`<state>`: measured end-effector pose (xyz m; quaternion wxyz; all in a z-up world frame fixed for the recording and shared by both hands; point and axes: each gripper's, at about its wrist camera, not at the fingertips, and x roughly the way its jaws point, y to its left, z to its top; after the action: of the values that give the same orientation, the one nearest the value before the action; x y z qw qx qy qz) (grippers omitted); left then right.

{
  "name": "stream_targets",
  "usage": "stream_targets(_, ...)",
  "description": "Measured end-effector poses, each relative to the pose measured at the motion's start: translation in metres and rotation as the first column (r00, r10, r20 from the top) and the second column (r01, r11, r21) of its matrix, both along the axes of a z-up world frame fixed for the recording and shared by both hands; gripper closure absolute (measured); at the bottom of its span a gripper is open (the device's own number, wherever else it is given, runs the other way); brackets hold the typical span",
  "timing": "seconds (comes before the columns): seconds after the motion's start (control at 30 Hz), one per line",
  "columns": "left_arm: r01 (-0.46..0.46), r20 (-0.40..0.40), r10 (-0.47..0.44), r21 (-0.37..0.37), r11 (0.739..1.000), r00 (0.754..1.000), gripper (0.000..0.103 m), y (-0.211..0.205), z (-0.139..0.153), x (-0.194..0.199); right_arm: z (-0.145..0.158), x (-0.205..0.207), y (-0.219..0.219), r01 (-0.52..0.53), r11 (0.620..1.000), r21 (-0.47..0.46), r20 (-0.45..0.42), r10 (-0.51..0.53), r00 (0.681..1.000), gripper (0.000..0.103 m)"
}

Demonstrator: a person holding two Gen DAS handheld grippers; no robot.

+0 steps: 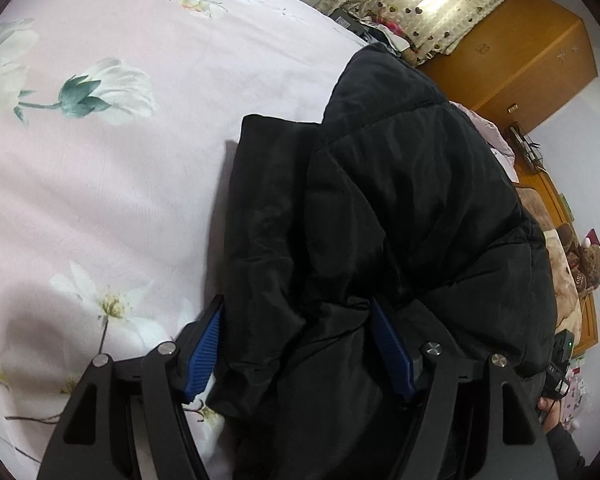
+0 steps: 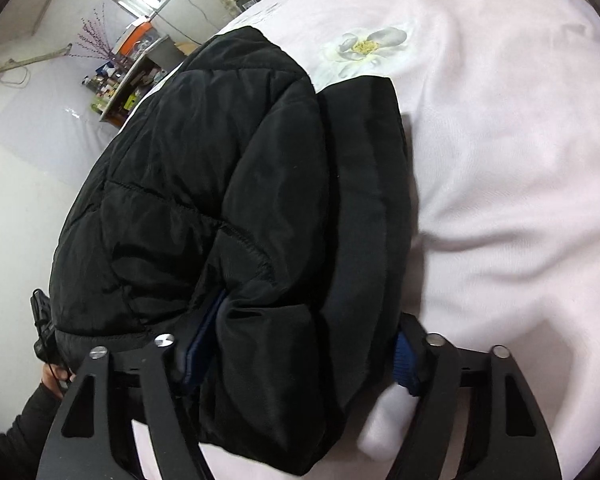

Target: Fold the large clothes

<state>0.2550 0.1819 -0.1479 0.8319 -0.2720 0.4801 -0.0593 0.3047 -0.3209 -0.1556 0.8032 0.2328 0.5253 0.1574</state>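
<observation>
On the pink flowered bedsheet [image 1: 100,184] lies the black padded jacket [image 1: 400,200], folded into a thick bundle along one side of the bed, and you have a gripper at each of its near corners. Your left gripper [image 1: 296,352] stands wide, its blue ribbed pads [image 1: 204,360] to either side of a bunched fold of the jacket; whether they press on the cloth you cannot tell from this view. Your right gripper [image 2: 300,356] is spread just as wide around the puffy end of the bundle, one pad half buried in the padding, the other at the bundle's outer edge over bare sheet. Past the jacket on the left view, a wooden wardrobe [image 1: 520,64] and a heart-patterned curtain [image 1: 420,4] stand beyond the far edge of the bed, with stuffed toys [image 1: 580,256] beside it. On the right view, a cluttered shelf [image 2: 128,84] stands against the white wall, well apart from the jacket. Your other hand [image 2: 54,380] shows at the lower left, in a dark sleeve.
</observation>
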Motion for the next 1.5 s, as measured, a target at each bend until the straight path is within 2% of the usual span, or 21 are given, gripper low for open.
stream_targets(0.07,0.002,-0.010,-0.002,-0.015,1.000,1.000,0.026,0.001,-0.003,0.007,-0.004,0.006,-0.005,-0.001,1.000,0.023,-0.011,0.002,1.000,0.035)
stream_targets(0.17,0.014,-0.021,-0.014,0.001,1.000,1.000,0.018,-0.005,-0.002,0.020,-0.005,0.019,-0.006,-0.005,1.000,0.031,-0.009,0.006,1.000,0.035)
stream_targets(0.33,0.015,-0.008,-0.015,-0.002,1.000,1.000,0.016,-0.006,-0.005,0.019,-0.011,0.024,-0.007,0.002,0.999,0.055,-0.022,-0.001,1.000,0.034)
stream_targets(0.37,0.016,-0.009,-0.016,0.004,1.000,1.000,0.018,-0.006,-0.005,0.019,-0.011,0.021,-0.006,0.000,0.999,0.043,-0.019,0.001,1.000,0.034)
stream_targets(0.4,0.021,-0.006,-0.021,0.012,1.000,1.000,0.022,-0.006,-0.004,0.020,-0.008,0.019,-0.004,-0.007,0.999,0.036,-0.013,0.007,1.000,0.041)
stream_targets(0.47,0.036,0.001,-0.036,0.024,0.999,0.999,0.039,-0.012,0.000,0.018,-0.003,0.018,0.000,-0.015,1.000,0.013,-0.006,0.015,1.000,0.049)
stream_targets(0.53,0.041,0.003,-0.042,0.048,0.998,0.999,0.049,-0.020,0.007,0.021,0.003,0.018,0.006,-0.026,0.999,-0.021,0.003,0.026,1.000,0.059)
stream_targets(0.67,0.057,-0.002,-0.057,0.123,0.991,0.998,0.071,-0.025,0.023,0.018,0.016,0.019,0.017,-0.031,0.996,-0.086,0.009,0.032,0.999,0.068)
stream_targets(0.73,0.062,0.018,-0.065,0.168,0.984,0.998,0.075,-0.026,0.039,0.014,0.027,0.016,0.020,-0.028,0.992,-0.122,0.026,0.031,0.999,0.074)
stream_targets(0.87,0.052,0.078,-0.069,0.208,0.977,0.995,0.078,-0.028,0.070,0.003,0.052,0.007,0.023,-0.018,0.987,-0.158,0.075,0.030,0.997,0.078)
stream_targets(1.17,0.052,0.187,-0.101,0.251,0.967,0.977,0.079,-0.024,0.125,-0.018,0.106,-0.025,0.013,-0.009,0.988,-0.152,0.187,0.038,0.982,0.080)
stream_targets(1.33,0.044,0.242,-0.109,0.261,0.964,0.964,0.079,-0.022,0.153,-0.045,0.131,-0.052,0.013,-0.014,0.991,-0.133,0.237,0.046,0.970,0.080)
stream_targets(1.5,0.032,0.290,-0.111,0.266,0.963,0.950,0.079,-0.021,0.176,-0.078,0.160,-0.071,0.031,-0.021,0.992,-0.122,0.280,0.054,0.958,0.080)
